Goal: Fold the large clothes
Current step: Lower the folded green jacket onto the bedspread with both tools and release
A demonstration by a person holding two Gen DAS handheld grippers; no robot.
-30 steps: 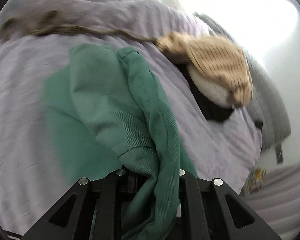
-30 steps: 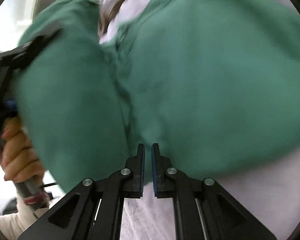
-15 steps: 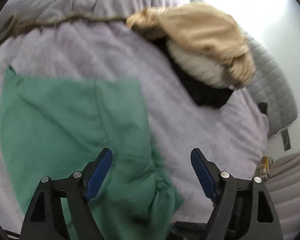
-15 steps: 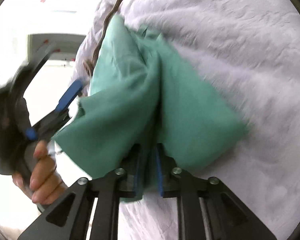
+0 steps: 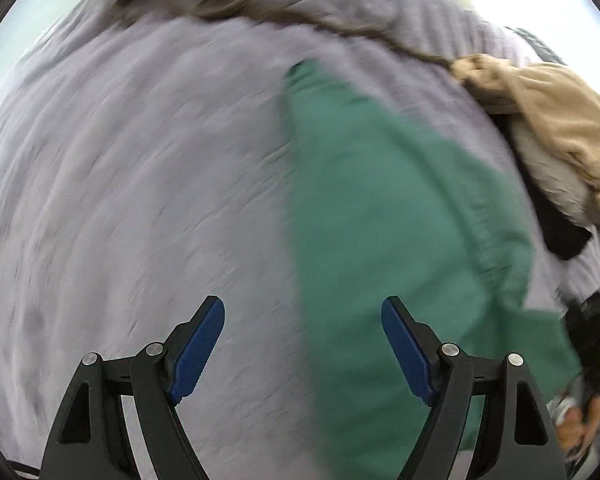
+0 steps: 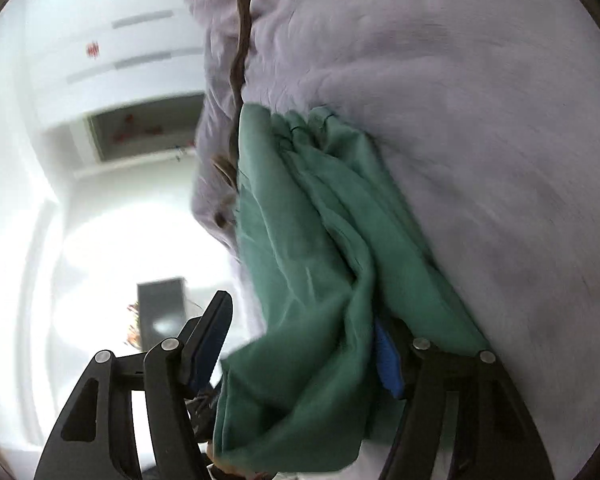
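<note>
A green garment lies spread on the lilac bedcover, reaching from the far middle to the near right in the left wrist view. My left gripper is open and empty above the garment's left edge. In the right wrist view the green garment is bunched in folds along the bed's edge. My right gripper is open, and loose green cloth hangs between its fingers without being pinched.
A heap of tan, white and black clothes lies at the far right of the bed. A brown trim runs along the bed's far edge. White cabinets and floor lie beyond the bed's side.
My right gripper has opened and let go of the green garment. My left gripper, open half a second ago, has swung left so the garment now lies to its right.
</note>
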